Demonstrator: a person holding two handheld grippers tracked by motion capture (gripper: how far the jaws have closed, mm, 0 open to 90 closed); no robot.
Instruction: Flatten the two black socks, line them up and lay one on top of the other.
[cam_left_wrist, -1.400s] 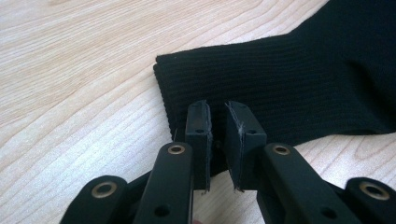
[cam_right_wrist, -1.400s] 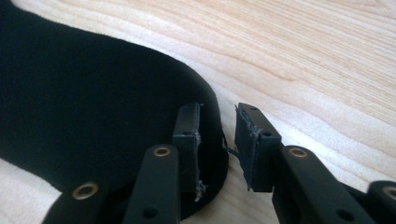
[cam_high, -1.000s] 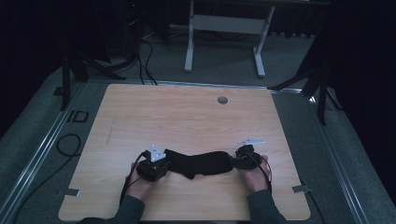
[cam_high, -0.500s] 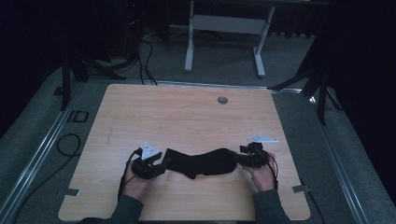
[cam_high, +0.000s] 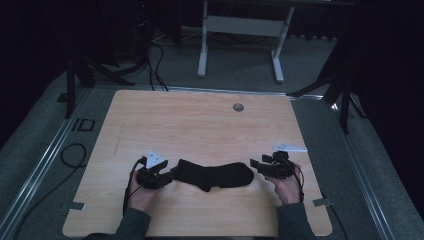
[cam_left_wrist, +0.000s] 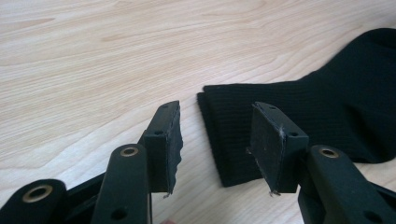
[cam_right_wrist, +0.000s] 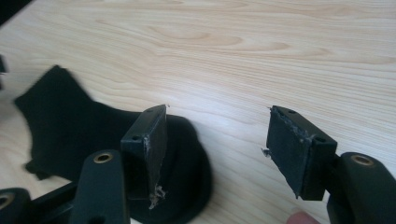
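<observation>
Both sets of jaws have just been opening and nothing's pinched now. The left gripper (cam_left_wrist: 217, 144) stands spread over the cuff of the black sock (cam_high: 215, 175), the right gripper (cam_right_wrist: 217, 154) spread beside its toe. The sock lies flat, lower middle of the table (cam_high: 200, 120). Looks like the release step; next, back off. Near edge is close, loads of bare wood toward the top.

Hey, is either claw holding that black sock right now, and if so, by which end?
Nothing is held. The left claw has just opened at the cuff of the sock, the right claw at its toe; the sock lies free on the table.
</observation>
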